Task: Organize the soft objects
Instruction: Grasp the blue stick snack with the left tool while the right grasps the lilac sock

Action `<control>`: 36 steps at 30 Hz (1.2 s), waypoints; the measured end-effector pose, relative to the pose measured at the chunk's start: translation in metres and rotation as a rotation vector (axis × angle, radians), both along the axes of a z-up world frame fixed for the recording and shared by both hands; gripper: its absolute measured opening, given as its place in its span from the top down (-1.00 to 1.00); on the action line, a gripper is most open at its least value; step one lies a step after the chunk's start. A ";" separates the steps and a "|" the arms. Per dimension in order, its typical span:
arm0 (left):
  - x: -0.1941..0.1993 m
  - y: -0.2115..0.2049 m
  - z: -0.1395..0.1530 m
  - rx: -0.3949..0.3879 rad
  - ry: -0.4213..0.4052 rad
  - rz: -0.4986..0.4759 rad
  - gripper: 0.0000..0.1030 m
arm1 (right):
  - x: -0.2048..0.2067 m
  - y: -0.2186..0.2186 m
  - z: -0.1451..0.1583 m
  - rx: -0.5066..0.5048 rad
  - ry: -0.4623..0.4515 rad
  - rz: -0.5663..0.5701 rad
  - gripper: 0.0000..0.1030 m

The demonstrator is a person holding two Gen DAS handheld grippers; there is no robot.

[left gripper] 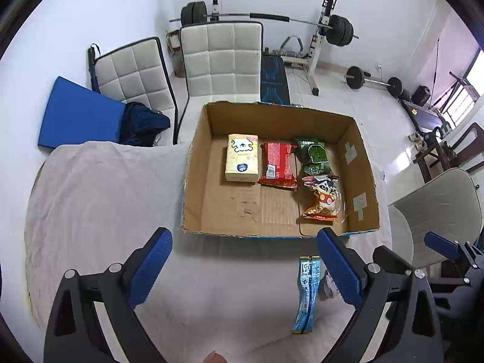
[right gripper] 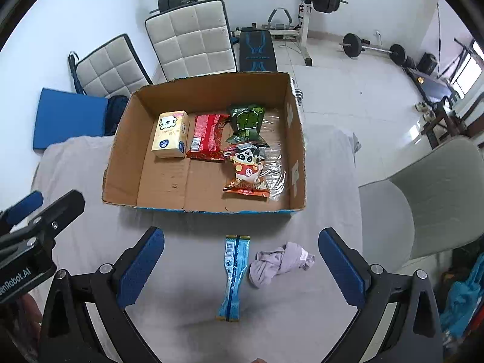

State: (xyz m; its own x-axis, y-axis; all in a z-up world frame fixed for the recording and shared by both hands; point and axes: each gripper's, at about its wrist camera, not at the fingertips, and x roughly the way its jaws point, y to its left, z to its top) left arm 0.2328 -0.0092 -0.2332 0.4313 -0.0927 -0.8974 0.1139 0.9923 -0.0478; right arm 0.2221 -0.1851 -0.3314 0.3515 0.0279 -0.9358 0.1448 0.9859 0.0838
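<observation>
Four packets are seen lying inside the cardboard box (right gripper: 298, 163): a yellow tissue pack (right gripper: 170, 135) at the left, a red packet (right gripper: 205, 141) just beside it, a green packet (right gripper: 245, 121) toward the far right, and an orange cartoon snack bag (right gripper: 248, 171) in front of the green one, overlapping its near edge. The box is set on a table covered with a pale cloth (right gripper: 78, 163). Outside the box, near its front wall, a long blue packet (right gripper: 234, 275) is laid flat on the cloth, and a crumpled lilac cloth (right gripper: 279, 263) is found just to its right, apart from it. The right gripper (right gripper: 242, 267) is held above the cloth with jaws spread wide; both loose items lie below, between its blue pads (right gripper: 341, 269), untouched. The left gripper (left gripper: 245, 267) is likewise wide open and empty; in its view the blue packet lies near its right pad, with the lilac cloth mostly hidden behind that pad. Nothing is gripped by either tool.
</observation>
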 end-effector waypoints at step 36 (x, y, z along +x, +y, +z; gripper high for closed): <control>-0.061 -0.104 -0.261 0.134 0.555 -0.162 0.37 | -0.046 -0.132 -0.221 0.495 0.435 -0.469 -1.00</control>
